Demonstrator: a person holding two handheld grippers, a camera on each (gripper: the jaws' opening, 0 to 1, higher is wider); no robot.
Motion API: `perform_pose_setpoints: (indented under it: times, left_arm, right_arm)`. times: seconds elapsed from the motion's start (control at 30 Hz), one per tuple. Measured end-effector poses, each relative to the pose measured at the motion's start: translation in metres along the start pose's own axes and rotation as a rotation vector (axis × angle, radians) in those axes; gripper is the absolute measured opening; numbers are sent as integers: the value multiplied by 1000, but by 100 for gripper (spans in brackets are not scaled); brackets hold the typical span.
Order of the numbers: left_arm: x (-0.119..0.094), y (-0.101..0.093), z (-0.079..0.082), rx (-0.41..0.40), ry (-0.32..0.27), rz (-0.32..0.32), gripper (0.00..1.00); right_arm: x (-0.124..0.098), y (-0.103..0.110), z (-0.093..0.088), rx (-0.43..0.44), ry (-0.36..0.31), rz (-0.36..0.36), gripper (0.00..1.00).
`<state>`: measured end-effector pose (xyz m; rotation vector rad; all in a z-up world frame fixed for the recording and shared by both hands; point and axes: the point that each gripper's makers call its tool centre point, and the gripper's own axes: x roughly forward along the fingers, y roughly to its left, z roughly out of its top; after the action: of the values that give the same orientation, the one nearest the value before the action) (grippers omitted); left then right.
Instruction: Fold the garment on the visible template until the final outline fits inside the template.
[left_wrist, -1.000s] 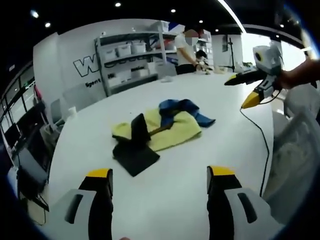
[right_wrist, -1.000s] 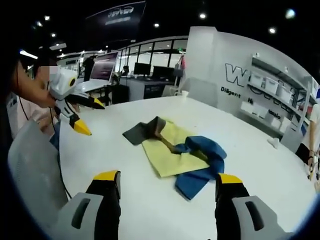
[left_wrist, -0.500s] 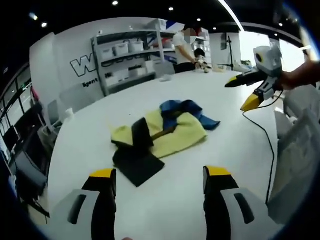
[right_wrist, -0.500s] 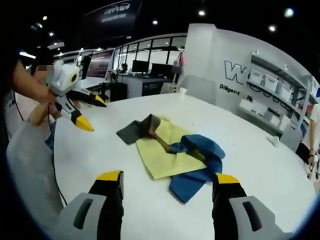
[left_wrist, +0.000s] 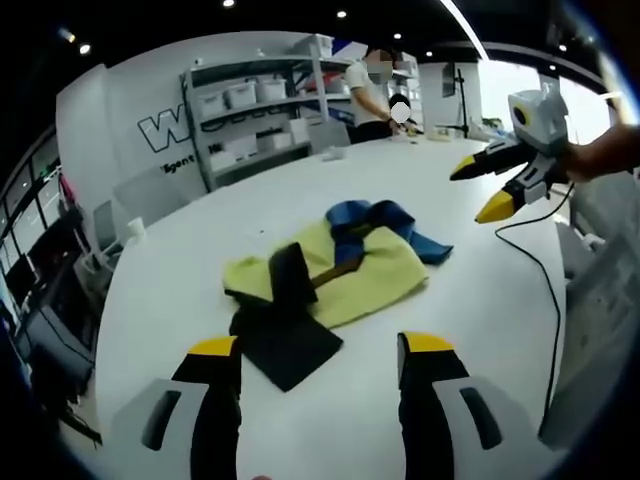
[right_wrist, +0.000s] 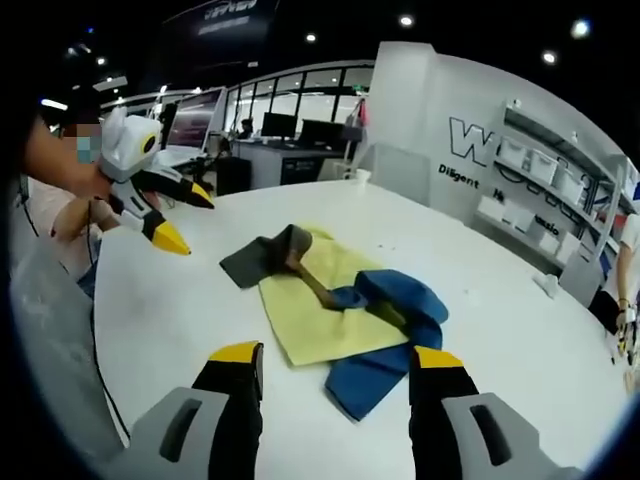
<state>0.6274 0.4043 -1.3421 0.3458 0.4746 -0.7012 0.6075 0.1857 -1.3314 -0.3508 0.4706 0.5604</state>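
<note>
Grippers left, right | both raised over table, jaws apart | garment untouched

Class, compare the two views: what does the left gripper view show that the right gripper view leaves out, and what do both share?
Left gripper view: a person standing by the far table edge. Right gripper view: a row of desks with monitors behind glass. Both share the white table, the yellow cloth, blue cloth, dark cloth, the shelves, and each view's own open hand-held gripper.
</note>
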Motion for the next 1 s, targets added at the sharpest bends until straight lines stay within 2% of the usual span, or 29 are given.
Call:
perform_pose_setpoints:
  times: [0.13,0.43,1.0]
  left_arm:
    - [7,3,4,5,0,0,59]
    - [23,6,6,9,15,-6,48]
    - [52,20,17,26,34,-5,47]
  right_arm:
    - [7,-4,2,-22,6,0,48]
    - [20,-11,-1,-60,39,0,42]
    - [48,-31,11,-109,54,1,39]
